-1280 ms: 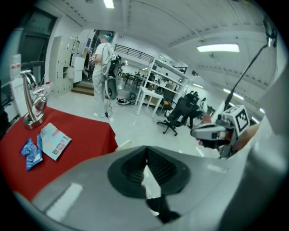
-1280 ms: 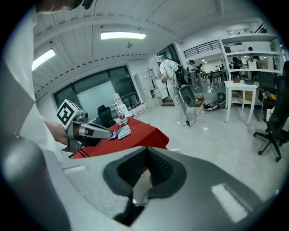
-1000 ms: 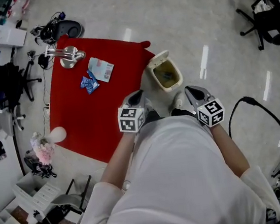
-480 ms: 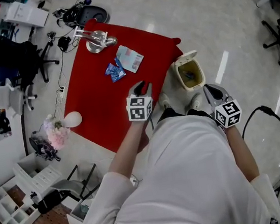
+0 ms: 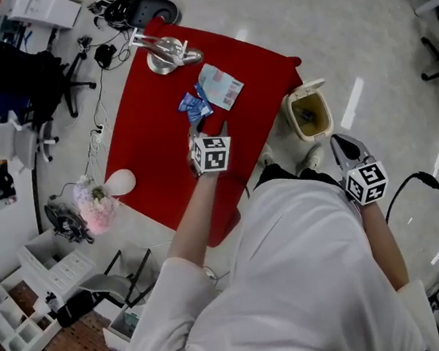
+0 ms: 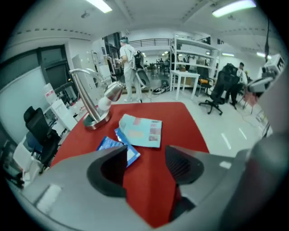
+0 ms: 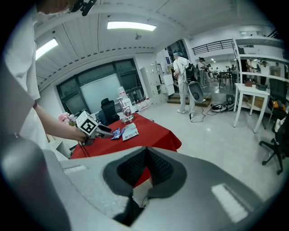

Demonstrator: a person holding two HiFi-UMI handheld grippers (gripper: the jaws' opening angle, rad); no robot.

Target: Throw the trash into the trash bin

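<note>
Two pieces of trash lie on the red table (image 5: 159,146): a blue wrapper (image 5: 194,106) (image 6: 118,146) and a pale blue-and-white packet (image 5: 221,86) (image 6: 141,131) touching it. My left gripper (image 5: 212,128) (image 6: 146,163) hovers just short of the blue wrapper. Its jaws have just been opening and stand open with nothing between them. The small cream trash bin (image 5: 309,114) stands on the floor beside the table's right edge, its lid up. My right gripper (image 5: 340,143) (image 7: 144,169) hangs near the bin, shut and empty.
A silver gooseneck stand (image 5: 168,54) (image 6: 92,106) sits at the table's far end. A white ball (image 5: 121,180) and pink flowers (image 5: 95,207) lie by the table's left edge. Office chairs, cables and storage trays surround the table. People stand in the background.
My left gripper has swung from beside the bin out over the red table toward the wrappers, and its jaws have opened. The right gripper drifted only slightly.
</note>
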